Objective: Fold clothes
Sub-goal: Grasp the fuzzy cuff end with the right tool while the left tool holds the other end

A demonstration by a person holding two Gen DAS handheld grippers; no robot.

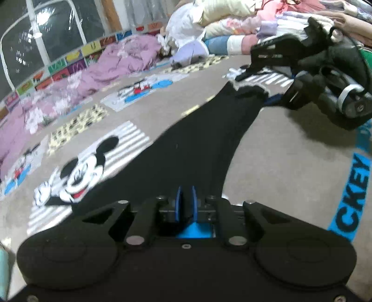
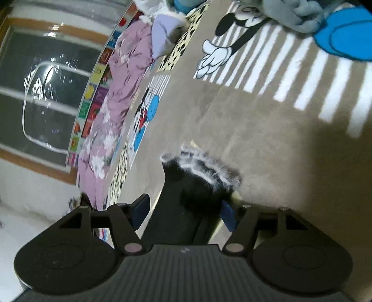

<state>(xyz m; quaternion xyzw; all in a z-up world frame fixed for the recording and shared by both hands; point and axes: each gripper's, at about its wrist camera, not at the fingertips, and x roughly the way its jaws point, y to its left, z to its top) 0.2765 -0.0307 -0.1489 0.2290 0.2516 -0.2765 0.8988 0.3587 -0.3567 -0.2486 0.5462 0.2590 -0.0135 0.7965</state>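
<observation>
A long black garment point(image 1: 197, 144) is stretched taut above a Mickey Mouse carpet between my two grippers. My left gripper point(image 1: 186, 202) has its blue fingers nearly together, shut on the near end of the black garment. In the left wrist view my right gripper point(image 1: 269, 102) holds the far end, which has a frayed white hem. In the right wrist view that frayed end point(image 2: 200, 176) sticks out between the spread blue fingers of my right gripper point(image 2: 186, 209); whether they pinch the cloth is unclear from this view.
The grey carpet point(image 2: 267, 139) carries Mickey prints and white stripes. A crumpled lilac quilt point(image 1: 76, 88) lies along the left edge by a clear plastic panel. Piled bedding and clothes point(image 1: 244, 27) sit at the back. A blue-grey cloth point(image 2: 290, 14) lies at the top right.
</observation>
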